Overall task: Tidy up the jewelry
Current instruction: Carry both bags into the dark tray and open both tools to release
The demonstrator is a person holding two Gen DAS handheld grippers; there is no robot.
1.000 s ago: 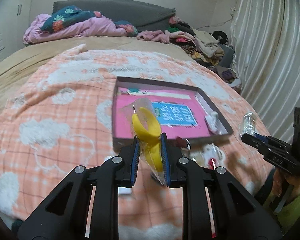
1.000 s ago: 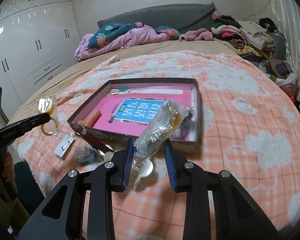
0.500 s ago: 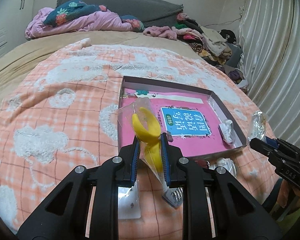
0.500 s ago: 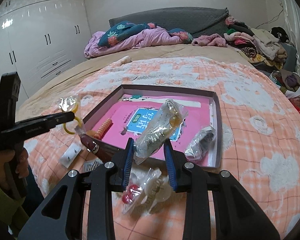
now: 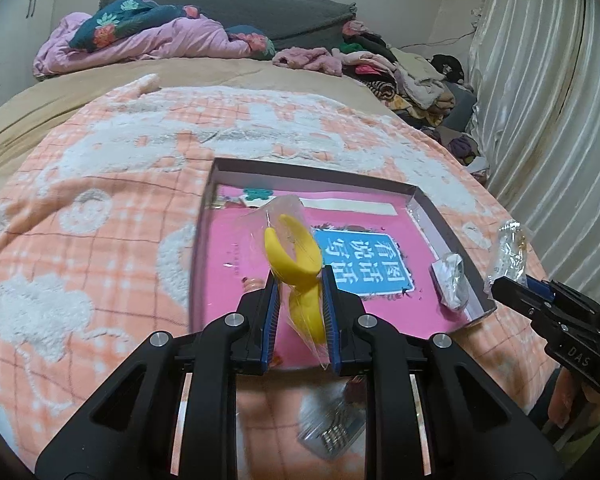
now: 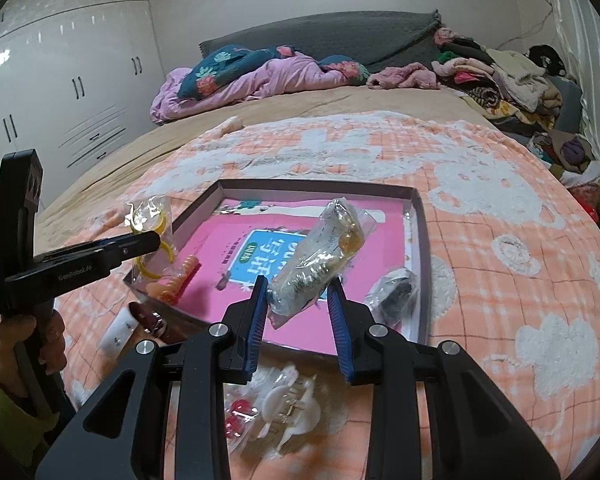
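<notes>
My left gripper (image 5: 299, 294) is shut on a clear bag with a yellow bangle (image 5: 296, 264), held over the near left part of the shallow box with a pink bottom (image 5: 236, 280). My right gripper (image 6: 298, 294) is shut on a clear bag of gold jewelry (image 6: 324, 256), held above the box's (image 6: 418, 248) near side. The left gripper (image 6: 140, 244) with its yellow bangle bag (image 6: 156, 236) shows at the left of the right wrist view. A wrapped dark piece (image 6: 394, 294) and an orange spiral item (image 6: 178, 280) lie inside the box.
Loose packets lie on the orange checked blanket in front of the box: a bag with white and red pieces (image 6: 276, 408), a white card (image 6: 118, 328), a dark red case (image 6: 156, 322), a silver packet (image 5: 332, 424). Piled clothes (image 6: 496, 76) and bedding sit at the back.
Both grippers have moved forward over the box with their bags still held. The box looks nearer and larger in both views.
</notes>
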